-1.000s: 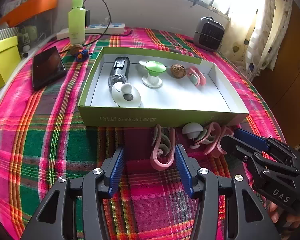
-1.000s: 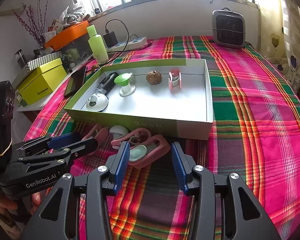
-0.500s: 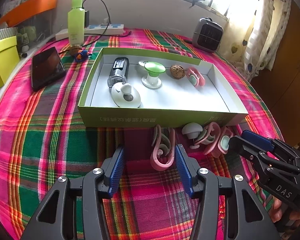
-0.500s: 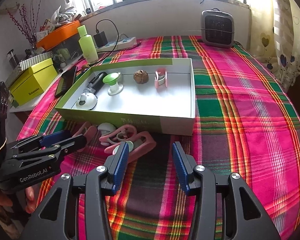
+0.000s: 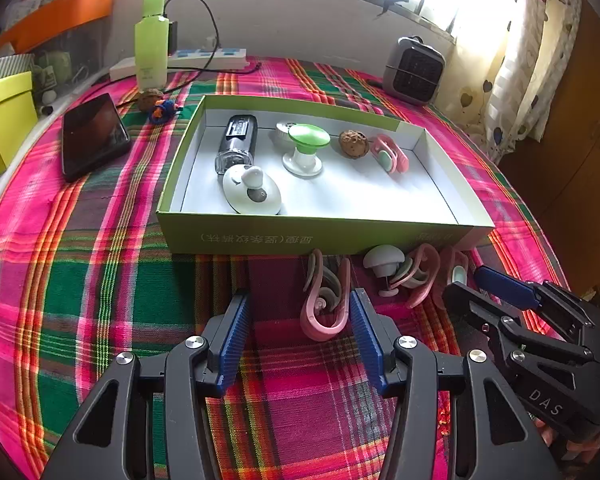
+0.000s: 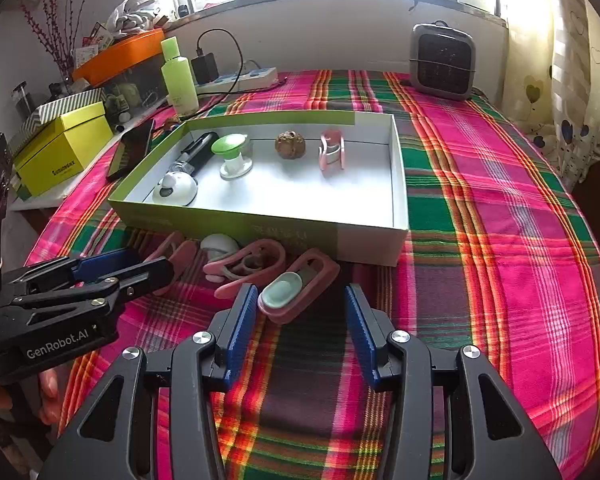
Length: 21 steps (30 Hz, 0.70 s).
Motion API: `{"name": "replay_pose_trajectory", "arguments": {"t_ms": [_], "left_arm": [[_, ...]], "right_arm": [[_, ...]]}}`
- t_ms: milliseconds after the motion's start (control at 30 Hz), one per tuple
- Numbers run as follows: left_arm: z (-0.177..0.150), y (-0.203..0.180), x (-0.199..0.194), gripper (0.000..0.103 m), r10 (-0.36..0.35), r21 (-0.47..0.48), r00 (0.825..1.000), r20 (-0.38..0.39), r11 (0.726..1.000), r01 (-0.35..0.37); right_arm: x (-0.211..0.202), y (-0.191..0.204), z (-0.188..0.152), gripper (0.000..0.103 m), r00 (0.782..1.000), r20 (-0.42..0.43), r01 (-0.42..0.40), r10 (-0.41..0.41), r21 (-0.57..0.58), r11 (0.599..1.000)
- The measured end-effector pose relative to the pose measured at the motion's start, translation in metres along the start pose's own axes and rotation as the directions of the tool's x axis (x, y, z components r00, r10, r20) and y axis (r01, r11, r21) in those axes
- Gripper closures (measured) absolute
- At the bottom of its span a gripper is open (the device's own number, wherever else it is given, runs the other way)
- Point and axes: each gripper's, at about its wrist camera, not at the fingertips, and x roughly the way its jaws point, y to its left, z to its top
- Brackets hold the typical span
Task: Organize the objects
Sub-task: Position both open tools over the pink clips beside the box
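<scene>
A green-sided open box (image 5: 320,236) (image 6: 260,226) holds a black device (image 5: 238,142), a white round knob (image 5: 252,194), a green-topped knob (image 5: 306,150), a brown nut (image 5: 353,143) and a pink clip (image 5: 389,155). In front of the box lie a pink curved clip (image 5: 326,300), a white mushroom knob (image 5: 383,260), a pink looped clip (image 6: 246,266) and a pink clip with a mint pad (image 6: 296,286). My left gripper (image 5: 298,322) is open, the curved clip just inside its right finger. My right gripper (image 6: 300,320) is open, just short of the mint-pad clip.
A black phone (image 5: 92,136), a green bottle (image 5: 152,40), a power strip (image 5: 204,58) and a yellow box (image 6: 64,148) stand at the left and back. A small grey heater (image 6: 442,60) sits at the back right. The plaid cloth (image 6: 500,240) covers the table.
My right gripper has pulled back and shifted slightly; the mint-pad clip now lies just ahead of its left finger. The left gripper has stayed still.
</scene>
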Motion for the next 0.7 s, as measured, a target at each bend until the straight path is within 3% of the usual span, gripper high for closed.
{"name": "replay_pose_trajectory", "arguments": {"t_ms": [233,700], "left_arm": [[-0.002,-0.003,0.0,0.054,-0.003,-0.001,1.0,0.0,1.0,0.003],[0.001,-0.006,0.003,0.054,0.025,0.007,1.0,0.003,1.0,-0.025]], "right_arm": [[0.0,-0.018,-0.008,0.057,0.997,-0.033,0.066,-0.065,0.03,0.997],[0.012,-0.009,0.003,0.057,0.999,-0.029,0.024,-0.024,-0.008,1.0]]}}
